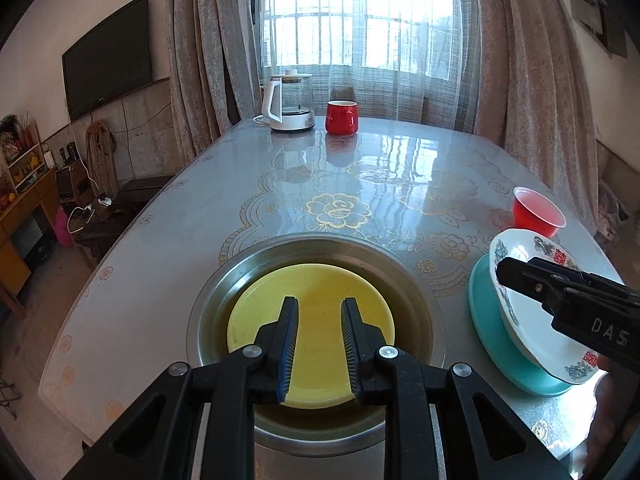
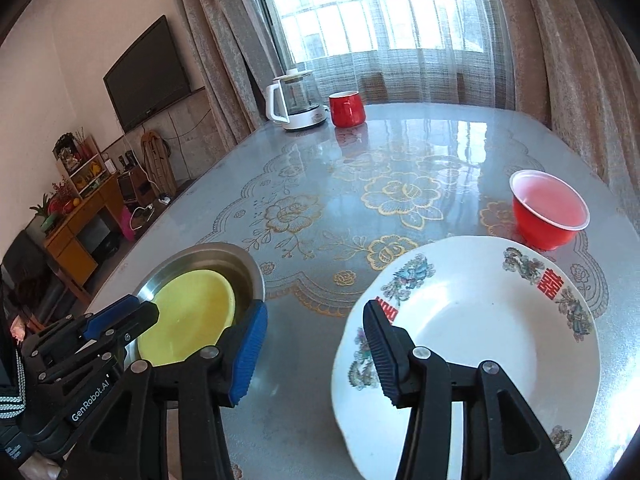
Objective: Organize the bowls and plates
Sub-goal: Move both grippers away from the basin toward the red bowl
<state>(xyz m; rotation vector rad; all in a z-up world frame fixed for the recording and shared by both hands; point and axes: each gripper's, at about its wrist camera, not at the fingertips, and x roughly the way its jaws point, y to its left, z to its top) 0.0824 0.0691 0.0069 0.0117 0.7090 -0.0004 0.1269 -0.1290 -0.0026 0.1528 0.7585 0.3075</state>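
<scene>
Left wrist: round glossy yellow plate (image 1: 312, 328) in shiny steel basin (image 1: 224, 280).

plates 3: yellow plate (image 1: 312, 312), teal plate (image 1: 504, 344), white plate (image 2: 480, 336) | metal basin (image 1: 224, 280) 1 | red bowl (image 2: 548, 216) 1 | mug (image 1: 342, 117) 1 | kettle (image 1: 289, 101) 1

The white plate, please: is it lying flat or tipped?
Tipped: the white plate leans on the teal plate, its far rim raised.

Table (image 1: 168, 240) bears kettle (image 1: 289, 100), mug (image 1: 342, 117), red bowl (image 1: 538, 211), steel basin (image 1: 224, 280), teal plate (image 1: 486, 312).
</scene>
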